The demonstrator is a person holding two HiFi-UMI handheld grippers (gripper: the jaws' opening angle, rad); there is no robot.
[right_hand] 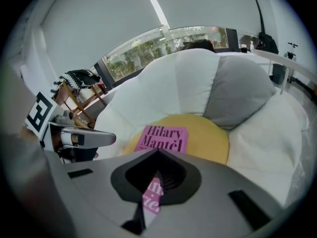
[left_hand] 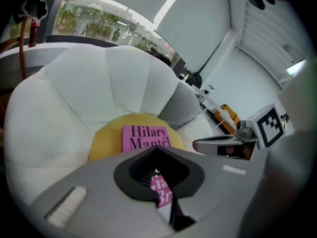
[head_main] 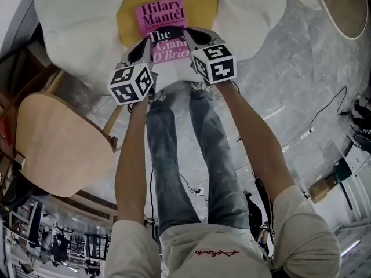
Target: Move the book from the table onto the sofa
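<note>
Left gripper view: book (left_hand: pixel 146 138) lies beyond closed left hand-held gripper (left_hand: pixel 157 152).

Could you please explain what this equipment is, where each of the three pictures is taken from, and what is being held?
There is no robot here. A person holds a handheld tool in each hand, the left gripper and the right gripper; the marker cubes are part of them. The head view comes from a camera on the person's head, looking down. The other two views come from cameras riding on each gripper, looking along its jaws. A pink book lies on the yellow seat of a white, flower-shaped sofa. Both pairs of jaws are together and seem to hold nothing; the book shows beyond them.
</note>
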